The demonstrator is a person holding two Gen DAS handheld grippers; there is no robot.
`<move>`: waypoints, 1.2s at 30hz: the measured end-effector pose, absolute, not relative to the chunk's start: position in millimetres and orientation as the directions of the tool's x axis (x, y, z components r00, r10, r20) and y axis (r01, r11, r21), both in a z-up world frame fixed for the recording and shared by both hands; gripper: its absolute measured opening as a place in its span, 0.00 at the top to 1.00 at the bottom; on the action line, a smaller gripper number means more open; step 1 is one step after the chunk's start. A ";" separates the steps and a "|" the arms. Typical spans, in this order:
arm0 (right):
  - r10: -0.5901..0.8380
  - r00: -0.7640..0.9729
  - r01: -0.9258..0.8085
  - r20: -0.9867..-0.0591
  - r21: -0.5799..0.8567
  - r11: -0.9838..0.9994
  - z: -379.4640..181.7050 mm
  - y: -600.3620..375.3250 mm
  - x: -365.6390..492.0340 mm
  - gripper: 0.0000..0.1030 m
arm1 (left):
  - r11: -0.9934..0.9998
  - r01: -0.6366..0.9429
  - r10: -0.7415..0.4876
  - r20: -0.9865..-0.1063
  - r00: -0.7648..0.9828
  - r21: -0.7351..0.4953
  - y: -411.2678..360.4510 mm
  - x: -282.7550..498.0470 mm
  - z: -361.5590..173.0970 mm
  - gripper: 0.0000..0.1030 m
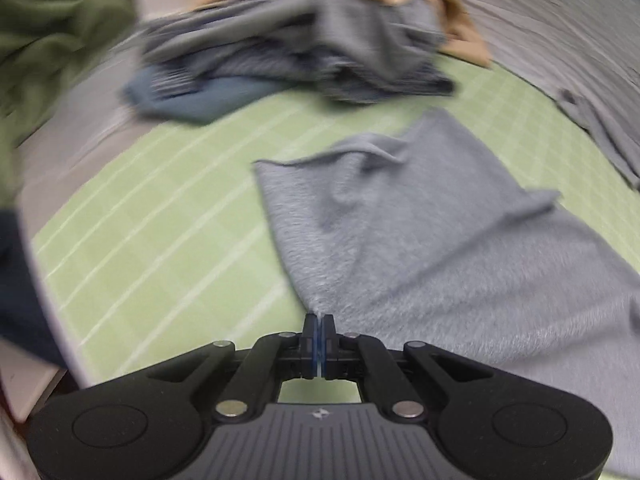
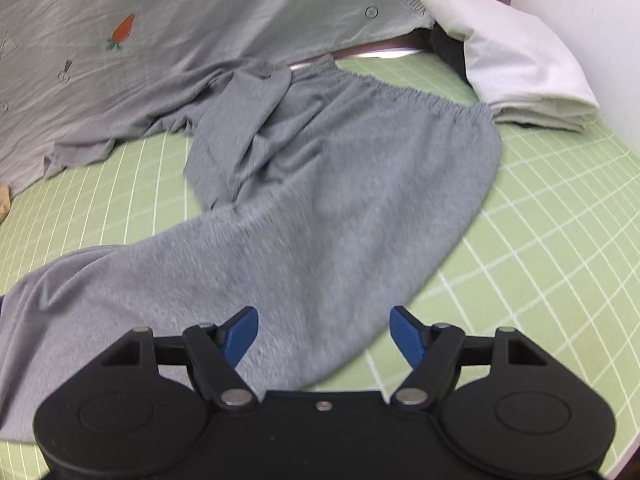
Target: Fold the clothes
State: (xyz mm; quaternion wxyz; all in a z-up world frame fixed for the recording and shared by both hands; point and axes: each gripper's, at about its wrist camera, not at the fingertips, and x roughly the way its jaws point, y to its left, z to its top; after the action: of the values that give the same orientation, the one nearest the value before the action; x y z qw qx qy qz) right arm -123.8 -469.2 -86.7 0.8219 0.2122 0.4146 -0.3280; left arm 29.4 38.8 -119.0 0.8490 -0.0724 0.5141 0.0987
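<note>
Both left fingers (image 1: pixel 307 326) pinch the grey trousers' (image 1: pixel 420 248) near edge.

In my left wrist view, open green grid mat (image 1: pixel 160 220) lies at centre left, where I could pass freely. A heap of clothes (image 1: pixel 296 52) blocks the upper centre, green fabric (image 1: pixel 48 32) crowds the upper left, and the grey trousers (image 1: pixel 440 240) cover the right. In my right wrist view, bare mat fills the right side and lower right; a folded white cloth (image 2: pixel 516 64) closes the upper right corner, and a grey sheet (image 2: pixel 160 20) walls the top.
</note>
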 end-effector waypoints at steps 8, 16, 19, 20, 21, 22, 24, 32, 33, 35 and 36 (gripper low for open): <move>-0.330 0.434 0.695 -0.838 0.079 0.715 -95.3 -437.6 -144.5 0.29 | 0.969 -0.242 0.082 -0.850 0.520 -0.054 87.2 7.1 -94.4 0.66; -0.349 0.417 0.708 -0.839 0.059 0.703 -97.1 -403.1 -146.2 0.28 | 0.982 -0.187 0.071 -0.858 0.508 -0.029 91.0 62.2 -107.0 0.30; -0.363 0.416 0.721 -0.833 0.059 0.690 -93.9 -387.5 -150.4 0.26 | 0.979 -0.205 0.108 -0.870 0.481 0.008 97.1 81.0 -116.7 0.27; -0.369 0.413 0.726 -0.833 0.057 0.685 -93.4 -381.7 -151.6 0.26 | 0.978 -0.206 0.116 -0.873 0.474 0.018 99.7 86.7 -119.1 0.26; -0.374 0.409 0.731 -0.833 0.054 0.680 -93.2 -376.8 -152.6 0.26 | 0.981 -0.194 0.107 -0.873 0.476 0.014 101.6 90.5 -119.9 0.26; -0.378 0.403 0.737 -0.833 0.051 0.674 -93.2 -372.0 -153.4 0.26 | 0.984 -0.176 0.096 -0.870 0.483 0.011 101.6 90.8 -119.6 0.26; -0.384 0.393 0.746 -0.836 0.046 0.664 -94.2 -364.3 -153.4 0.26 | 0.990 -0.141 0.076 -0.865 0.496 0.006 101.6 91.4 -119.0 0.25; -0.368 0.386 0.737 -0.846 0.044 0.674 -99.8 -334.5 -136.5 0.26 | 0.999 -0.040 0.020 -0.846 0.532 -0.002 106.0 93.6 -116.4 0.96; -0.362 0.390 0.729 -0.846 0.044 0.683 -99.7 -330.7 -132.3 0.26 | 0.998 -0.056 0.033 -0.847 0.530 0.003 109.6 93.6 -115.8 0.96; -0.355 0.397 0.713 -0.846 0.041 0.700 -98.9 -324.2 -124.8 0.26 | 0.995 -0.096 0.062 -0.848 0.526 0.013 118.2 93.3 -114.6 0.97; -0.354 0.401 0.706 -0.845 0.039 0.707 -97.9 -322.2 -122.4 0.26 | 0.990 -0.138 0.083 -0.849 0.522 0.013 128.3 92.1 -113.8 0.97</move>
State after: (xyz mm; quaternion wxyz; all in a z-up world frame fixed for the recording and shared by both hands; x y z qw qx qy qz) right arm -122.4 -322.2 -97.9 0.8127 0.2006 0.4393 -0.3262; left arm 92.1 128.3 -113.8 0.8718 -0.0281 0.4850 0.0634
